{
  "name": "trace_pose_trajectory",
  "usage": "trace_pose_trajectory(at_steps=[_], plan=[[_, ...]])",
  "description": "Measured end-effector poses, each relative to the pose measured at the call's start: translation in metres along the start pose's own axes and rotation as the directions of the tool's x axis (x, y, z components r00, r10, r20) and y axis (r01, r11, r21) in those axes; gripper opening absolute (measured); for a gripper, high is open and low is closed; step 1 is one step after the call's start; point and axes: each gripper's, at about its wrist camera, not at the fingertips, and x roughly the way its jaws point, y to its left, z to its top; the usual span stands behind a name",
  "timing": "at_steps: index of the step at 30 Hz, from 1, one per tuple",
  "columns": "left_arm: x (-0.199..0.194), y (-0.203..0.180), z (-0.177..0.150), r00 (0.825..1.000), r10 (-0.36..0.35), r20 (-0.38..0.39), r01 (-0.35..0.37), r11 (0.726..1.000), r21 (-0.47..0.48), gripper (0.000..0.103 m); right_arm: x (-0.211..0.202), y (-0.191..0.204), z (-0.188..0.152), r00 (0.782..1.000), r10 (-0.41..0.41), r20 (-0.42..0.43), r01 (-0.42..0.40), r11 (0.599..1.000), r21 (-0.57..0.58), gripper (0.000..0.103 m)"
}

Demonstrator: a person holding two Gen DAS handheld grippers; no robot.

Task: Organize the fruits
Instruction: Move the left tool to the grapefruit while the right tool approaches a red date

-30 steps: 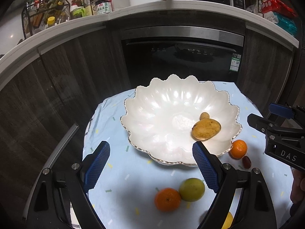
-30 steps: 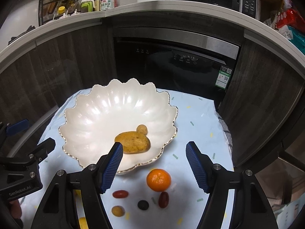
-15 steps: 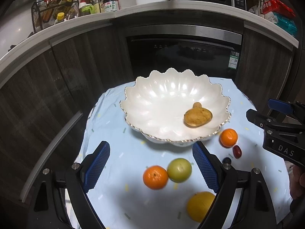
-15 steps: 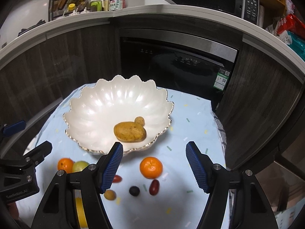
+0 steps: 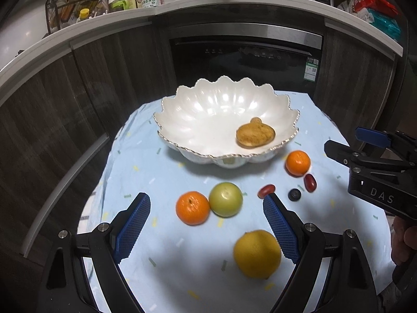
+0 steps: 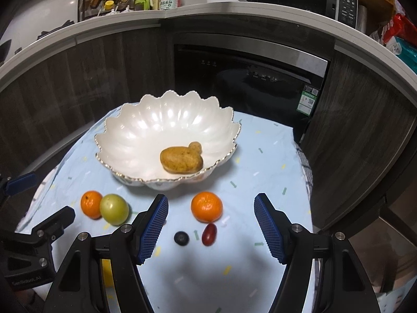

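Both hand-held grippers have drawn back from the bowl [image 5: 224, 120] toward the surface's near edge, left hand-held gripper [image 5: 206, 232] and right hand-held gripper [image 6: 211, 227] spread empty, probably lining up over loose fruit: tangerine [image 6: 206, 206], green fruit [image 5: 225, 199].

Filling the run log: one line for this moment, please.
left claw: open, empty, above cloth | right claw: open, empty | bowl: holds brown fruit | loose fruit: orange, green fruit, yellow citrus
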Motion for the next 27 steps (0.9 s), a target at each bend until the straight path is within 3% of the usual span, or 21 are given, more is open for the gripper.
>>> trace_pose_trajectory(at_steps=[14,27], plan=[[0.000,-0.030,-0.026,0.999,-0.033,-0.010,0.033,0.998,0.050,0.089,0.012,-0.004,-0.028,0.999,0.043,-0.029,-0.045,0.998,-0.053,0.069],[0.019,-0.032,-0.043,0.999,-0.029,-0.043,0.031,0.999,0.044,0.088,0.031,0.002,-0.045,0.996,0.069,-0.057,-0.073,0.994,-0.086,0.067]])
